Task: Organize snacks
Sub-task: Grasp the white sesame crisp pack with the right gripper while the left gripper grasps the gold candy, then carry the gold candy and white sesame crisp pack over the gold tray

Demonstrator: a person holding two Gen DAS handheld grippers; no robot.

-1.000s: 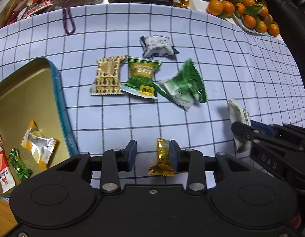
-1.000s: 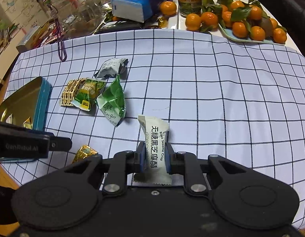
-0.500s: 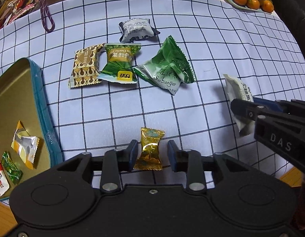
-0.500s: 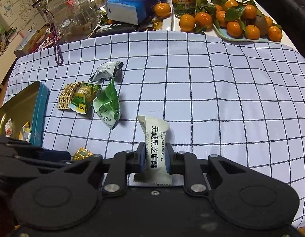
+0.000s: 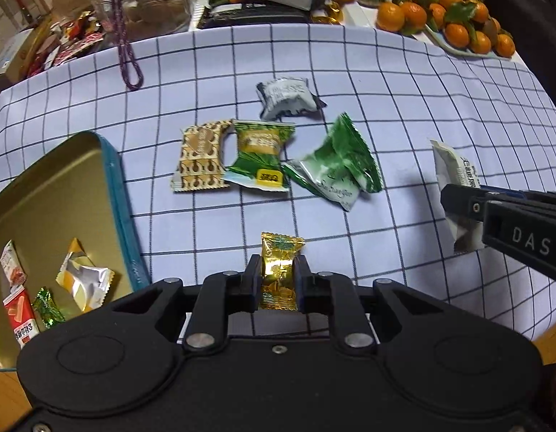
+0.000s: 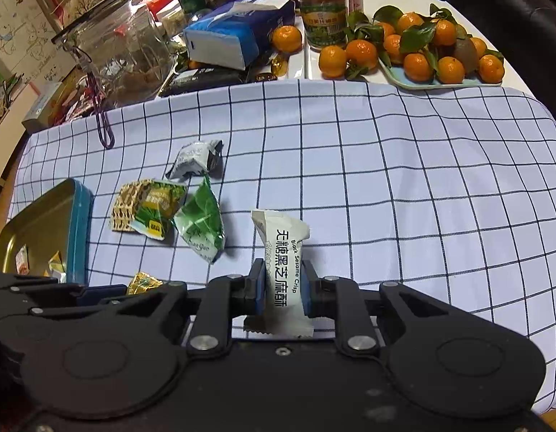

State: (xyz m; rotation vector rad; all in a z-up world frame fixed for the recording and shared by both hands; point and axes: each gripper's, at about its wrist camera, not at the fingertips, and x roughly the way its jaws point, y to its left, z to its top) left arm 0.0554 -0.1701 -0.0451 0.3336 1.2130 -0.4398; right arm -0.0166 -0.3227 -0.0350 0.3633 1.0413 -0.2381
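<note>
Checked cloth is covering the cluttered table, with the teal tin [image 5: 125,216] lying at its left. Risk is sitting with the gold candy [image 5: 279,270]: the left gripper [image 5: 278,280], jaws just closing on its slippery wrapper, may be losing it in transit. Both are pointing steeply downward; the right gripper [image 6: 283,289] is pinching the sesame crisp bar [image 6: 279,270].

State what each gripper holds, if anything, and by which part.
The left gripper, having just closed, pinches the gold candy across its middle. The right gripper grips the white sesame bar across its middle.
</note>
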